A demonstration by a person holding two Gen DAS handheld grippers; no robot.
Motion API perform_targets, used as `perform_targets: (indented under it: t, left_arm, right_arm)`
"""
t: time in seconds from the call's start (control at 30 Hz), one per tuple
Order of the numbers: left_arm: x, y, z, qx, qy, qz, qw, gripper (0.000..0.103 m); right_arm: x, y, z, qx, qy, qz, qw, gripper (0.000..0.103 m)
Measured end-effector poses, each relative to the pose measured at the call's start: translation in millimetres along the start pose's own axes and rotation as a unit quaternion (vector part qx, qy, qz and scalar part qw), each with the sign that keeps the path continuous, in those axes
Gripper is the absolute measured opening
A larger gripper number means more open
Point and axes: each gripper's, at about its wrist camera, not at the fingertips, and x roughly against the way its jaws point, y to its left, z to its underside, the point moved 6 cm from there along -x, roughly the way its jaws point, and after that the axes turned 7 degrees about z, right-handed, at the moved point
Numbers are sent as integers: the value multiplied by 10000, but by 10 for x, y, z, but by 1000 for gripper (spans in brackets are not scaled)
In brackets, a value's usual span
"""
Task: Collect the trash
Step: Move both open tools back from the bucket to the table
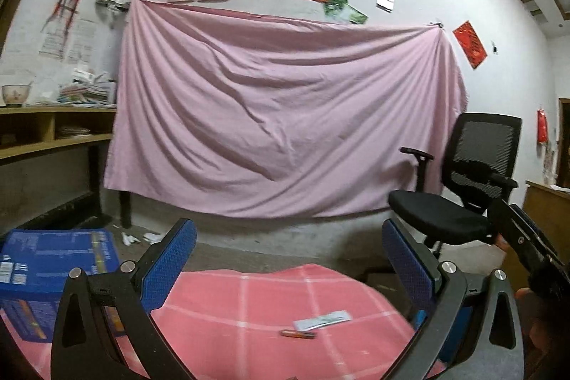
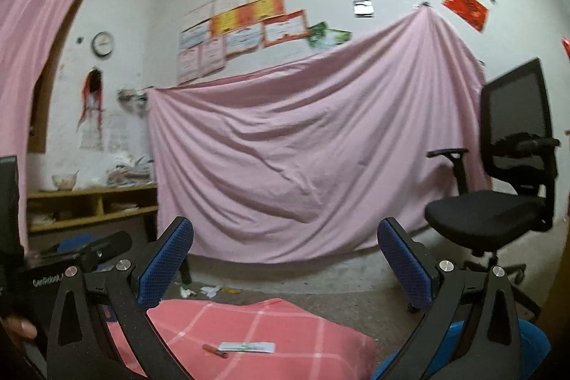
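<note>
A flat white and green wrapper lies on a pink checked cloth, with a small orange stick-like piece just in front of it. Both show in the right wrist view too, the wrapper and the orange piece. My left gripper is open and empty, raised above the cloth, behind the trash. My right gripper is open and empty, also above the cloth. The right gripper's body shows at the right edge of the left wrist view.
A blue printed box sits left of the cloth. A blue round container is at the lower right. A black office chair stands to the right. A pink sheet hangs on the wall. Paper scraps lie on the floor.
</note>
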Motion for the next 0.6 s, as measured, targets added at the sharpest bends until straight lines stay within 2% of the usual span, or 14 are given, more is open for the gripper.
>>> perform_targets:
  t: [0.13,0.27,0.6]
  left_arm:
    - [50,215,80,18,14,-160,9999,102]
    - [47,423,200,117,187,-284,9994,102]
    - [-129,681,295,292,448,-410,9977,102]
  right_arm:
    - [-125,205,126,243,197,-165,9994,103]
    - [-266,338,270,473,512,-239,9973,103]
    - [-608,430,648,762,1451,-261,9861,103]
